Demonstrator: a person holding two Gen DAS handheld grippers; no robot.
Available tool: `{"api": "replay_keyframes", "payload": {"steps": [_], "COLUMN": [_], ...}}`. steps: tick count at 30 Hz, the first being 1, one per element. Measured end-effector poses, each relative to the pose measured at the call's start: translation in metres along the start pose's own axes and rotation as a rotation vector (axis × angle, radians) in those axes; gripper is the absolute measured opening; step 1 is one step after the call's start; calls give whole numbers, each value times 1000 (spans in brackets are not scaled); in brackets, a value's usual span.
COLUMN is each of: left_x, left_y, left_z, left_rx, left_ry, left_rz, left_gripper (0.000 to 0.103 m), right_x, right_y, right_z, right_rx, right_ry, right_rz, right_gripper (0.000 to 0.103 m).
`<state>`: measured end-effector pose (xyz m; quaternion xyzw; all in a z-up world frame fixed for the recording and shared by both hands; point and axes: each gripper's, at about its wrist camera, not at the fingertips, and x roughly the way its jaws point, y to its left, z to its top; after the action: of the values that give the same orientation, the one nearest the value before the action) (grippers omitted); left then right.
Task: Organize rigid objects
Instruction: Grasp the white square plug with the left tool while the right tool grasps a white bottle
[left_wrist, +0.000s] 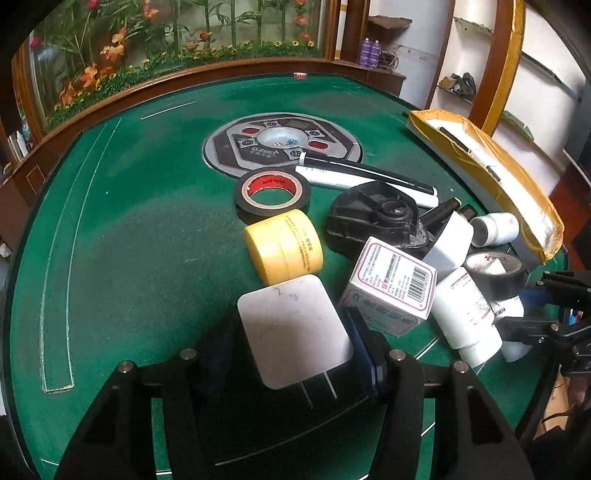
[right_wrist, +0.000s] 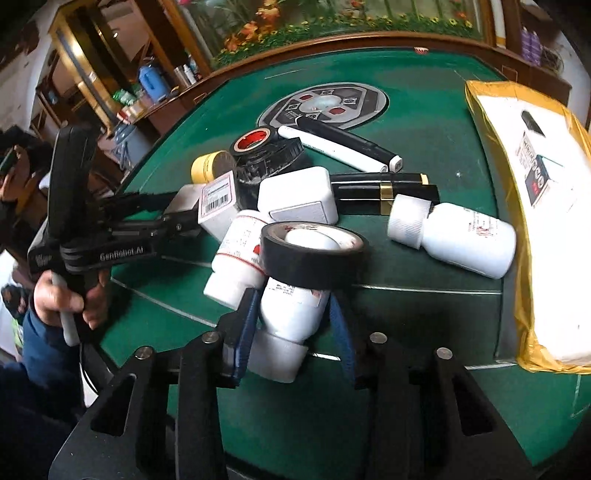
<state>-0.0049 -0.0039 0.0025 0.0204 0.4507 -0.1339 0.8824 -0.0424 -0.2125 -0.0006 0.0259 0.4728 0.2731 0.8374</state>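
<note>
The left tongs (left_wrist: 295, 343) are clamping a white plug adapter (left_wrist: 293, 328), its two prongs pointing back toward the camera, the blue pads pressing on both of its sides. It is sitting just in front of the yellow tape roll (left_wrist: 283, 245), and that roll is our landmark. Behind the yellow roll a black tape roll with a red core (left_wrist: 272, 197) is lying flat on the green tabletop (left_wrist: 129, 229). Right of the yellow roll a small white carton with a barcode (left_wrist: 389, 290) is leaning against a black plastic housing (left_wrist: 373, 221), and two marker pens (left_wrist: 365, 177) are lying beyond them.

Further right of the yellow roll, the right tongs (right_wrist: 293, 325) are closing on a white pill bottle (right_wrist: 291, 310), cap toward the camera, pads against its sides. A second black tape roll (right_wrist: 314, 254) is resting on top of that bottle. Another white bottle (right_wrist: 454, 236) is lying on its side near the yellow-taped parcel (right_wrist: 532, 221). A hand (right_wrist: 66, 299) is gripping the left handle
</note>
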Motion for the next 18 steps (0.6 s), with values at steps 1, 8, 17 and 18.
{"api": "replay_keyframes", "payload": {"steps": [1, 8, 17, 18], "left_x": [-1, -6, -21, -21], "left_y": [2, 9, 16, 16], "left_z": [0, -1, -1, 0], "left_rx": [-7, -40, -75, -76], "left_ry": [0, 0, -35, -35], "left_rz": [-10, -25, -48, -49], "left_gripper": [56, 56, 56, 56], "right_x": [-1, 0, -1, -1], "right_y": [-1, 3, -4, -3], "right_z": [-1, -5, -9, -11], "right_rx": [-6, -53, -25, -22], "right_ry": [0, 9, 5, 10], "right_rz": [-8, -34, 82, 109], "right_gripper": [37, 38, 36, 36]}}
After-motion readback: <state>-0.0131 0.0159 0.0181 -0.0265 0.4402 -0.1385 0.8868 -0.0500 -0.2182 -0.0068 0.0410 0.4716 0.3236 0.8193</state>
